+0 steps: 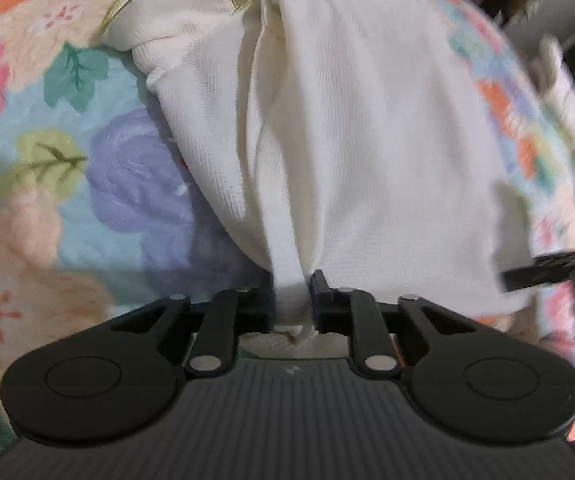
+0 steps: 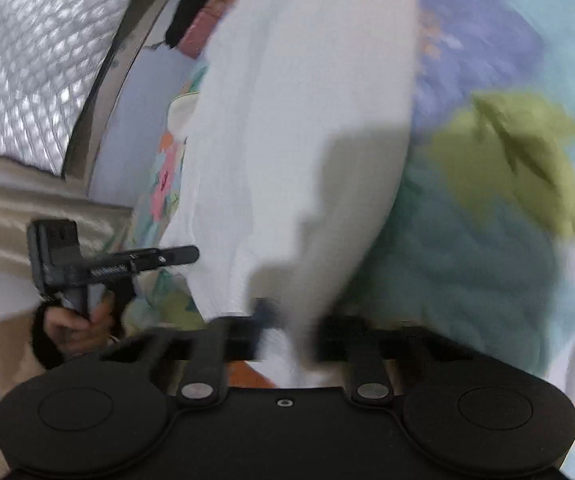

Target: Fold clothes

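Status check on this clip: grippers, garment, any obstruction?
Left gripper shut on white garment edge. Right gripper shut on the same cloth. Garment lies on floral bedspread. Nothing in the way.

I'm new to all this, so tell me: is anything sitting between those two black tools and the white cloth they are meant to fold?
Nothing visible. The left tool is already shut on a bunched edge of the white cloth, and the right tool pinches another edge. The cloth lies on a floral cover with nothing on top of it.
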`<action>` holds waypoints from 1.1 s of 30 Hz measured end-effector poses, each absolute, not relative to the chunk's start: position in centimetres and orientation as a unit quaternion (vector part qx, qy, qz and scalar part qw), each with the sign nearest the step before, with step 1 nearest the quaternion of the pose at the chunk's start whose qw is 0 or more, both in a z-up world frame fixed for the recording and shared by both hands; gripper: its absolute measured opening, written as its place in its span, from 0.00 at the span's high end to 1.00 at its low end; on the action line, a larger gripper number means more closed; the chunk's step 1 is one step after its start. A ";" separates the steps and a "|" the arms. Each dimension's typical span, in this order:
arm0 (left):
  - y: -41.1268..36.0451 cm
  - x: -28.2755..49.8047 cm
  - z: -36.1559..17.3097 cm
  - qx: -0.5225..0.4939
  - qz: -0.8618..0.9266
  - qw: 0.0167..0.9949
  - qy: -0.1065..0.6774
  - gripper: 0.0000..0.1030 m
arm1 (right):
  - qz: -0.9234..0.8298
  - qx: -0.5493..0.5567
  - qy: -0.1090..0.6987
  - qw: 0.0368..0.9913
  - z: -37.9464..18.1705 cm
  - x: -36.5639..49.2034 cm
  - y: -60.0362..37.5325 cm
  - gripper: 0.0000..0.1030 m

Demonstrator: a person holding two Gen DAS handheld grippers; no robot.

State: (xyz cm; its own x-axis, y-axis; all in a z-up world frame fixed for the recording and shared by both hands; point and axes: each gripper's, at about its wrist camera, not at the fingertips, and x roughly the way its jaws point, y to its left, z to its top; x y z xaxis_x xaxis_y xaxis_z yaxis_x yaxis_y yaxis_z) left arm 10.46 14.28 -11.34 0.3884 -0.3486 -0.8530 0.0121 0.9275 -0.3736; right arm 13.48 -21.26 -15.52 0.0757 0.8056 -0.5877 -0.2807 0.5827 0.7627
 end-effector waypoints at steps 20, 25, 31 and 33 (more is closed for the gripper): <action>13.5 26.8 -0.4 -0.085 -0.086 0.916 0.381 0.88 | 0.334 0.074 0.400 0.850 1.2 28.3 -19.8 0.93; 13.7 35.3 0.4 -0.122 -0.096 0.910 0.383 0.88 | 0.287 0.101 0.405 0.862 1.8 35.4 -18.8 0.93; 12.2 42.9 -0.4 -0.097 -0.078 0.906 0.405 0.88 | 0.252 0.146 0.424 0.858 -0.3 42.7 -18.9 0.93; 11.9 44.9 -1.1 -0.093 -0.073 0.904 0.410 0.88 | 0.245 0.151 0.424 0.859 -0.9 44.3 -18.7 0.93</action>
State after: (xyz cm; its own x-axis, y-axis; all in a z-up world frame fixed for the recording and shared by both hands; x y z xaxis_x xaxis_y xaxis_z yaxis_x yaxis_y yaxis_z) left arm 44.86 11.93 -1.09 0.6534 -0.2079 -0.7279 0.0548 0.9720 -0.2284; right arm 44.29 -18.70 -0.93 0.5210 0.5486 -0.6539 -0.2929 0.8345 0.4667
